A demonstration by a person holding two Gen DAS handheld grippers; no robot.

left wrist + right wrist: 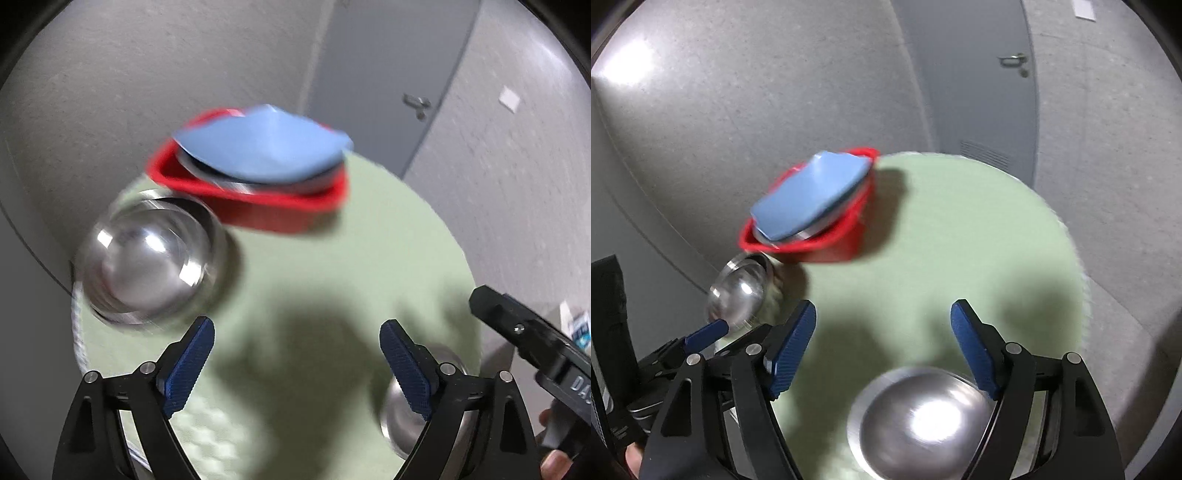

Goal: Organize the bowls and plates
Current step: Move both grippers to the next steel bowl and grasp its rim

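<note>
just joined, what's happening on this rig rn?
A person holds two handheld grippers over a round green table, sorting dishes. Both the left gripper and the right gripper have their jaws wide open and hold nothing. A red basket at the far side already holds a blue plate on top of metal dishes. Two steel bowls remain on the table: one just ahead-left of the left gripper, the other directly under the right gripper.

Green mat (960,236) centre open; red basket (827,247) blocks far side, 2 steel bowls (923,417) (738,295) flank edges.
</note>
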